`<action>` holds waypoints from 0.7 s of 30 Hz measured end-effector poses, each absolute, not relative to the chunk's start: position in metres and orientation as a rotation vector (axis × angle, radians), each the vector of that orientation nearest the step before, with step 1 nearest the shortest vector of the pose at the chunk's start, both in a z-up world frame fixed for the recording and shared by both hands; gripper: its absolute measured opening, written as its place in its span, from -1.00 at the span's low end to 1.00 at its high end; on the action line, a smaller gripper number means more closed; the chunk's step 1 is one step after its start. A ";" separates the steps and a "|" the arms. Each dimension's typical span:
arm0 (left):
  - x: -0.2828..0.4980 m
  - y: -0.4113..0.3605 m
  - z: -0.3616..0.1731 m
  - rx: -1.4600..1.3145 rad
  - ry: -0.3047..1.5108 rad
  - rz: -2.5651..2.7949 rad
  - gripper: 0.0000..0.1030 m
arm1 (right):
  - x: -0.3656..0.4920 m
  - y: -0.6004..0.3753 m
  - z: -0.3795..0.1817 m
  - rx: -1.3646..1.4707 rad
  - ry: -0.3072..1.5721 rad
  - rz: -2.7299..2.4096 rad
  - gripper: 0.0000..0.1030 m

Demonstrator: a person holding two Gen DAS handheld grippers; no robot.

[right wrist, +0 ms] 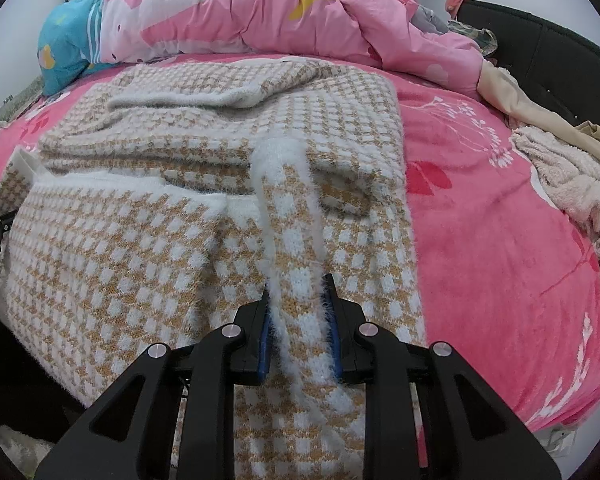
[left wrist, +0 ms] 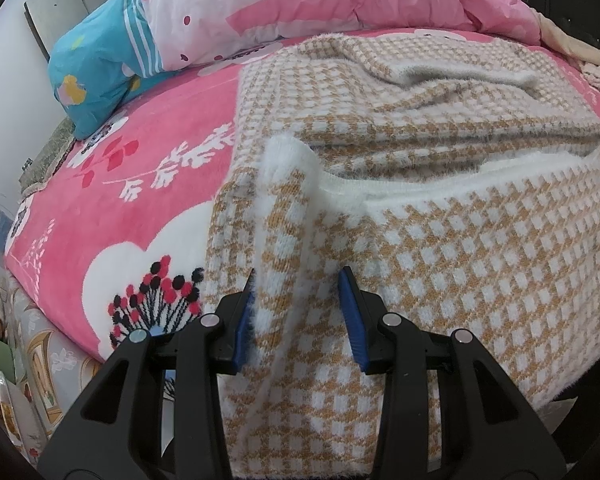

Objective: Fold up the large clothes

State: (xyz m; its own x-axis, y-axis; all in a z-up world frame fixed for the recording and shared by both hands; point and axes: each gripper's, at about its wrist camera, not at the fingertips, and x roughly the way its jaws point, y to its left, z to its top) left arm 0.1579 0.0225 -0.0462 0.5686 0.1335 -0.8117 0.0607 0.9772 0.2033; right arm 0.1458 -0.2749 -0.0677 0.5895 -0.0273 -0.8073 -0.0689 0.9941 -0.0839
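Since the bed took up pretty much the whole view, start there: pink floral cover, a bunched-up pink quilt piled along the far edge, some beige clothes off toward the far right corner. The checked sweater, fuzzy tan and white knit, lay spread from the middle of the bed to the near edge, its lower part draped over that edge toward the person.

Both tongs were working that near hem. The right tongs were clenched on a pinched ridge of the knit, pads pressing it from both sides. The left tongs stood wider, with a fold of the sweater running up between them; one pad touched the fuzz, the other looked a bit clear, so I couldn't tell if that side really had it.

My take on doing this step well: firm up the left grip first, then lift both corners evenly and carry the hem toward the far edge, keeping it taut so the fold lands square. That fluffy knit looked stretchy and slippery, so going slow seemed smart.
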 end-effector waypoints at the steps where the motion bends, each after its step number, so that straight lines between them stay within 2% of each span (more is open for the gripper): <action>1: 0.157 0.026 -0.048 0.219 0.967 0.043 -0.28 | 0.146 -0.275 -0.068 -0.110 0.940 0.025 -0.57; 21: 0.155 0.024 -0.044 0.224 0.965 0.050 -0.28 | 0.146 -0.275 -0.067 -0.104 0.939 0.026 -0.57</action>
State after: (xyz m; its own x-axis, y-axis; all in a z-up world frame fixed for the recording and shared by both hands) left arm 0.1546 0.0244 -0.0440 0.5703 0.1416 -0.8091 0.0575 0.9757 0.2113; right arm 0.1458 -0.2748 -0.0672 0.5905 -0.0231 -0.8067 -0.0678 0.9946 -0.0781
